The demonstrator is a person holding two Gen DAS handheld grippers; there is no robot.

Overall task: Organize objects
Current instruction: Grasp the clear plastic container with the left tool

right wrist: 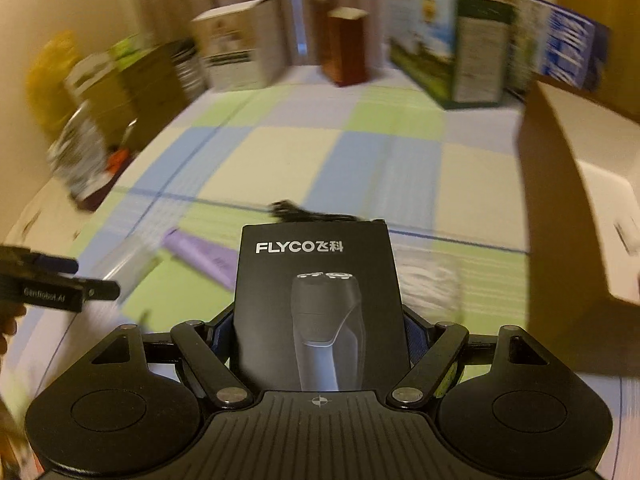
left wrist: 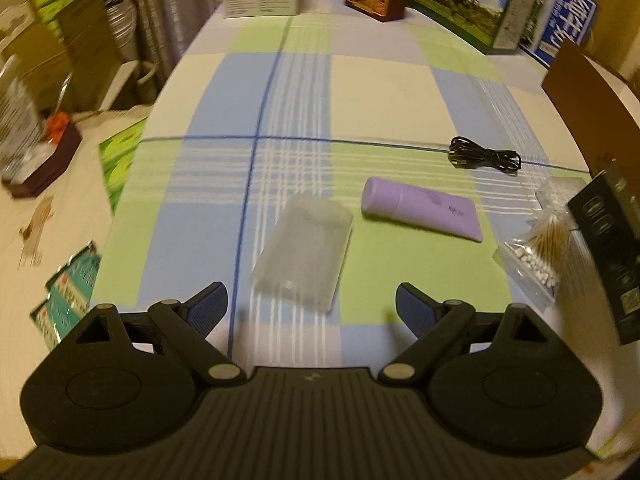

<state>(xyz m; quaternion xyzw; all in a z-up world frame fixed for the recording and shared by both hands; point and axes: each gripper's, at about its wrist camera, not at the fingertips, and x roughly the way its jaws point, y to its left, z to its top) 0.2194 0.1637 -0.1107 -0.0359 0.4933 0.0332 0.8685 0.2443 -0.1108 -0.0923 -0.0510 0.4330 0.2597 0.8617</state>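
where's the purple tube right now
In the left wrist view the purple tube lies on the checked cloth, between the clear pouch and the cotton swab bag.

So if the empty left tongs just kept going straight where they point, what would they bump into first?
Most likely the clear plastic case, lying on the checked tablecloth just ahead of the open left tongs. Depth is hard to judge, so they might meet the cloth just short of it.
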